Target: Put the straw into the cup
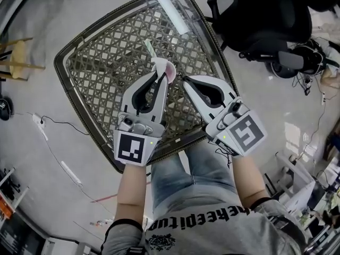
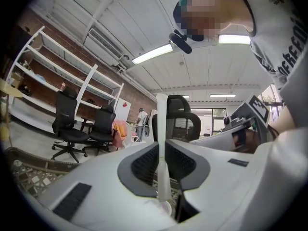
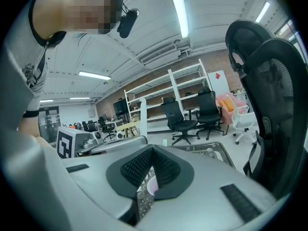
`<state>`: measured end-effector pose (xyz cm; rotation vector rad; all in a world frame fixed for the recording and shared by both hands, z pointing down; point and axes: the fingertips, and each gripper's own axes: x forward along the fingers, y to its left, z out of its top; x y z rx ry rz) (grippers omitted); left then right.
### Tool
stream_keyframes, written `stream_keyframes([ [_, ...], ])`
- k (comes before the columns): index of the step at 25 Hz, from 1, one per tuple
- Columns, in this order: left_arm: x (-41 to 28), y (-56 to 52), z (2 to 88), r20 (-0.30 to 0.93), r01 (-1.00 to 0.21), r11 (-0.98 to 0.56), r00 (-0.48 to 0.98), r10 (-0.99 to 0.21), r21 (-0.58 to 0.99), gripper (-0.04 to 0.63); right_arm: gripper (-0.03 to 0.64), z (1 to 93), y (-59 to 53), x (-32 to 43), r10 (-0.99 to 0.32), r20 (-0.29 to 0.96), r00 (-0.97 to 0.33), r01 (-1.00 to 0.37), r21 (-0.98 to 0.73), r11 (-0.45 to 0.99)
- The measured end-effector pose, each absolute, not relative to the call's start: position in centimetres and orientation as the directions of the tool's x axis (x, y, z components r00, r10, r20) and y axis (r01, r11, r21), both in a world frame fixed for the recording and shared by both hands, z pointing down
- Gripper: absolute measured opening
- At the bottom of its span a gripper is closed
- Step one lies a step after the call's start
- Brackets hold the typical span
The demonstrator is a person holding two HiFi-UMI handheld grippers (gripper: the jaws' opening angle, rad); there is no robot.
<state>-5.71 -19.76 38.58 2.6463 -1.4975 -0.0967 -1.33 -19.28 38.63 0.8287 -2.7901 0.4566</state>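
Observation:
In the head view both grippers hover over the wicker table (image 1: pixel 95 62). My left gripper (image 1: pixel 161 74) is shut on a white straw (image 1: pixel 151 51) with a green tip, which pokes out beyond the jaws. In the left gripper view the straw (image 2: pixel 162 129) stands upright, pinched between the dark pads. A small white cup (image 1: pixel 168 70) with a pink inside sits at the tips of both grippers. My right gripper (image 1: pixel 184 81) has its jaws closed at the cup's edge. A sliver of the pink cup (image 3: pixel 152 184) shows through the gap below the closed tips of the right gripper (image 3: pixel 150 150).
The table has a dark woven rim (image 1: pixel 68 84) and a glass top. A black office chair (image 1: pixel 260 20) stands on the floor at the upper right. A cable (image 1: pixel 58 124) and a wooden stool (image 1: pixel 18 57) lie at the left.

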Motion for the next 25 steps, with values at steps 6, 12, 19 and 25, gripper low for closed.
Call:
stream_keyframes([
  [6, -6.1, -20.0, 40.6, -0.006, -0.859, -0.497, 0.5, -0.866, 0.123, 0.084, 0.011, 40.2, -19.2, -1.1, -0.497, 0.276, -0.823, -0.561, -0.254, 0.788],
  [12, -6.2, -20.3, 42.0, -0.015, -0.87, -0.474, 0.477, -0.879, 0.132, 0.084, 0.011, 41.5, -19.2, -1.0, -0.499, 0.277, -0.821, -0.565, -0.264, 0.782],
  [19, -6.3, -20.6, 43.9, -0.004, -0.884, -0.449, 0.453, -0.892, 0.13, 0.086, 0.011, 42.5, -19.2, -0.7, -0.497, 0.286, -0.819, -0.567, -0.269, 0.779],
  [25, -6.5, -20.8, 45.5, 0.011, -0.893, -0.431, 0.436, -0.9, 0.13, 0.086, 0.011, 43.4, -19.1, -0.7, -0.492, 0.296, -0.819, -0.566, -0.275, 0.777],
])
